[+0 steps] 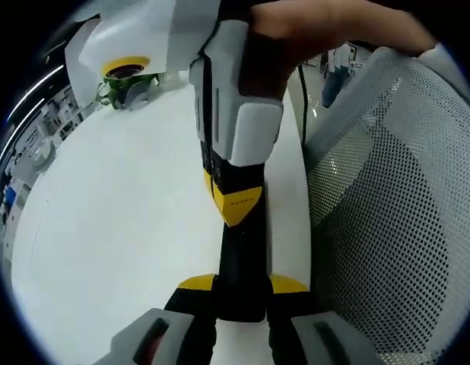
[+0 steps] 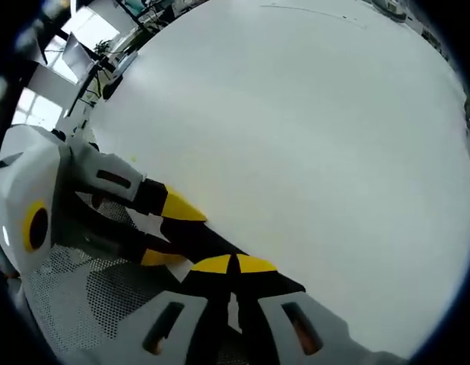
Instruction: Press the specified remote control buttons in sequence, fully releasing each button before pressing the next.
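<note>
A slim black remote control (image 1: pixel 241 255) runs edge-on up the left gripper view, and its buttons are hidden. My left gripper (image 1: pixel 242 285) is shut on it, one yellow tip on each side. My right gripper (image 1: pixel 235 201) comes down from the top of that view, and its yellow tips rest on the remote's far part. In the right gripper view my right gripper (image 2: pixel 235 264) has its jaws shut together, with the tips at the end of the remote (image 2: pixel 201 237). The left gripper (image 2: pixel 173 233) reaches in from the left and clamps the remote.
A white table (image 1: pixel 128 220) spreads under both grippers. A grey mesh chair back (image 1: pixel 395 220) stands close on the right and shows again at lower left (image 2: pixel 90 296). A green object (image 1: pixel 125 91) sits at the table's far edge. A hand (image 1: pixel 319 23) holds the right gripper.
</note>
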A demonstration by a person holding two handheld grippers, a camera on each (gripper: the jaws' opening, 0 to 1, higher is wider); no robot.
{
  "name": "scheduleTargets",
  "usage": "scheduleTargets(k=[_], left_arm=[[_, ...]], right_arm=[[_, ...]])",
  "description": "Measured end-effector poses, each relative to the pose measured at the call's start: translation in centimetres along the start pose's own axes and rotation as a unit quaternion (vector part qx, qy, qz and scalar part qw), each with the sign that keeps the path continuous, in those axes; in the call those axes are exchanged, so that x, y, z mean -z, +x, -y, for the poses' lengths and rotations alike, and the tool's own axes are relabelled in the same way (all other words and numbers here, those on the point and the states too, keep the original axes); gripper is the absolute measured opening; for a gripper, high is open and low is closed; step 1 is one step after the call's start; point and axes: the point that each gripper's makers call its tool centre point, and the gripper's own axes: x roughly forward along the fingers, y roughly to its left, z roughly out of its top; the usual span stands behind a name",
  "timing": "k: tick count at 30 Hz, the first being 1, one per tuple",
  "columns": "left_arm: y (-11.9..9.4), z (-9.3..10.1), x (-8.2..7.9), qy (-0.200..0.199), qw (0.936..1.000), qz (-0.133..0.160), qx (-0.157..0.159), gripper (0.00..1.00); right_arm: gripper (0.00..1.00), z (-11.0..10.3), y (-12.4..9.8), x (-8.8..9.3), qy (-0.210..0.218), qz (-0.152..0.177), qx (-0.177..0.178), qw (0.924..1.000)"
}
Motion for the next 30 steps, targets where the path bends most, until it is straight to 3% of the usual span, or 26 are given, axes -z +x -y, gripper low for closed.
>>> scheduleTargets(k=[9, 20, 23, 30], left_arm=[[-0.01, -0.06, 0.00, -0.005, 1.0000, 0.000, -0.002, 0.24], [0.00, -0.08, 0.02, -0.007, 1.0000, 0.003, -0.003, 0.24], [0.01, -0.10, 0.02, -0.008, 1.0000, 0.003, -0.003, 0.24], [0.03, -0.11, 0.01, -0.008, 1.0000, 0.004, -0.003, 0.24]], right_arm=[[0.00, 0.08, 0.15, -0.01, 0.008, -0.012, 0.012, 0.9998], [0.00, 0.06, -0.17, 0.23, 0.023, 0.034, -0.007, 0.9991], [0.00, -0.42, -0.30, 0.61, 0.029, 0.024, -0.024, 0.9990], [0.00, -0.42, -0.36, 0.80, 0.026, 0.024, -0.017, 0.9992]])
